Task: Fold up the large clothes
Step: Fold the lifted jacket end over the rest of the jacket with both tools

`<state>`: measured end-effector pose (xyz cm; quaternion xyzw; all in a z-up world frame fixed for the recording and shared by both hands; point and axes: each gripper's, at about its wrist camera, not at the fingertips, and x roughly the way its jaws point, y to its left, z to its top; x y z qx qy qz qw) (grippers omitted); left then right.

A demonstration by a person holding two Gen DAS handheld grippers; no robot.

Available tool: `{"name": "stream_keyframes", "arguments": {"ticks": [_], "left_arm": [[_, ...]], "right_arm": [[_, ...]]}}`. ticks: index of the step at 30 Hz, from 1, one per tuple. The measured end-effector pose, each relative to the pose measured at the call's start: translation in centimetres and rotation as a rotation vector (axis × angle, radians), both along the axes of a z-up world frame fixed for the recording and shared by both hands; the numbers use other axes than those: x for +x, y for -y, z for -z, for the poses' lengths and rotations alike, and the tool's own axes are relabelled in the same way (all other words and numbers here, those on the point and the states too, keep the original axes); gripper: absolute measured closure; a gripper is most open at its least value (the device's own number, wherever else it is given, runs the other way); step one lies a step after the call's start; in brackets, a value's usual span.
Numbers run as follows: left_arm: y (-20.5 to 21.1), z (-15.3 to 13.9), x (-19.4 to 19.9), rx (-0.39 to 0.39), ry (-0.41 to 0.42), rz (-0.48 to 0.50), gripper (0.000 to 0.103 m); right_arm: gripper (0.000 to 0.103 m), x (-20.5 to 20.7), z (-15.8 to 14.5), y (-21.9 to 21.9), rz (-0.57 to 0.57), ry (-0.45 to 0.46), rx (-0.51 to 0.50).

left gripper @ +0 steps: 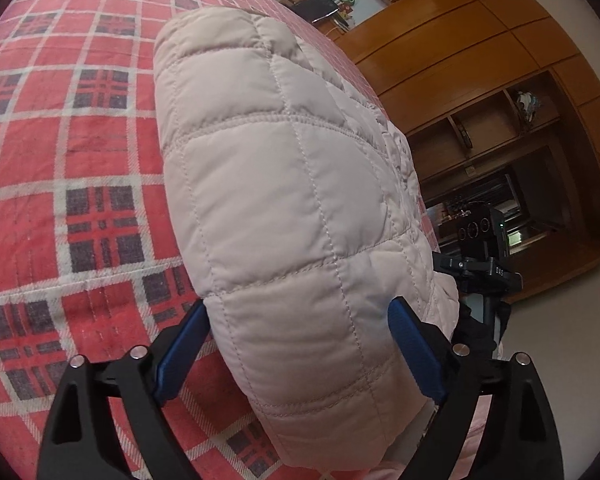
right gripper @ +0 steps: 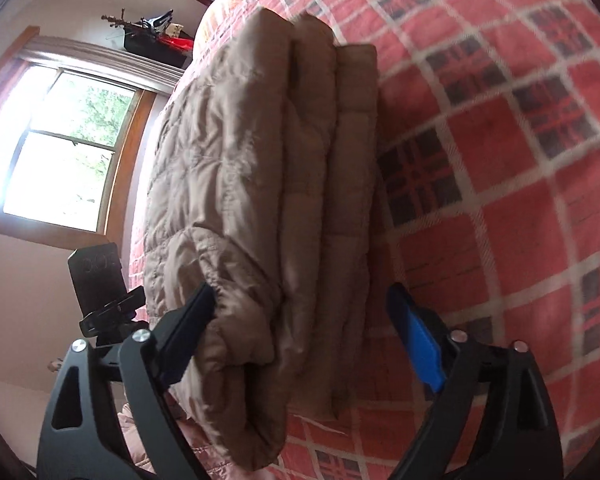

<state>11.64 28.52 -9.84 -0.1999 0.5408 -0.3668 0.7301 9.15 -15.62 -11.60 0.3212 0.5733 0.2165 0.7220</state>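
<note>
- My left gripper (left gripper: 298, 314): blue-padded fingers (left gripper: 182, 354) spread wide, straddling the near end of the folded quilted jacket (left gripper: 284, 200). Left pad sits against the jacket's side; the right pad presses its other flank. Jaws wide apart, not clamped.
- The jacket runs straight ahead from this gripper, pale and puffy, lying on the red plaid bedspread (left gripper: 72, 152).
- Off to the right, past the jacket: a black tripod-mounted device (left gripper: 480, 240), then wooden cabinets (left gripper: 480, 40) behind it.
- My right gripper (right gripper: 302, 298): jaws also wide. Left finger touches the jacket's (right gripper: 260, 184) upper layer; the right finger stands clear of the stack, over the bedspread (right gripper: 500, 200).
- From this side the jacket shows as several stacked folds, their edges running straight ahead between my fingers.
- Left of this gripper: a black device (right gripper: 98, 276), with a bright window (right gripper: 64, 144) beyond it.
</note>
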Motion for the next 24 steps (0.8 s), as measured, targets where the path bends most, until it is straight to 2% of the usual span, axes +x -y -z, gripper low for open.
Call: {"name": "stream_keyframes", "arguments": {"ticks": [2,3,6,8,10,14,16,19,24], "left_arm": [[0.5,0.4,0.1,-0.005,-0.008,0.005,0.010],[0.7,0.6,0.2,-0.005,-0.011,0.006,0.009],[1.3,1.2,0.4,-0.032,-0.033,0.010,0.009],[1.9,1.3,0.7,-0.046,-0.042,0.005,0.010],[2.0,1.0,0.4,-0.041,-0.025,-0.003,0.016],[1.5,0.1,-0.4,-0.035,0.031,-0.009,0.040],[1.2,-0.3,-0.5,-0.045,0.057,-0.010,0.047],[0.5,-1.2,-0.6,-0.066,0.092,-0.023,0.053],[-1.8,-4.6,-1.0,-0.096,0.201,-0.068,0.055]], "right_arm": [[0.014,0.2,1.3,0.0,-0.008,-0.015,0.051],[0.010,0.3,1.6,-0.1,-0.012,-0.005,0.069],[0.009,0.3,1.3,-0.8,-0.018,0.034,0.059],[0.012,0.5,1.1,-1.4,-0.021,0.056,0.049],[0.030,0.2,0.9,-1.9,-0.039,0.076,0.056],[0.044,0.3,0.0,-3.3,-0.042,0.102,0.023],[0.054,0.2,-1.0,-4.1,-0.043,0.139,-0.003],[0.061,-0.1,-2.9,-5.4,-0.054,0.200,-0.023],[0.063,1.1,-6.5,-8.5,-0.104,0.290,-0.053]]}}
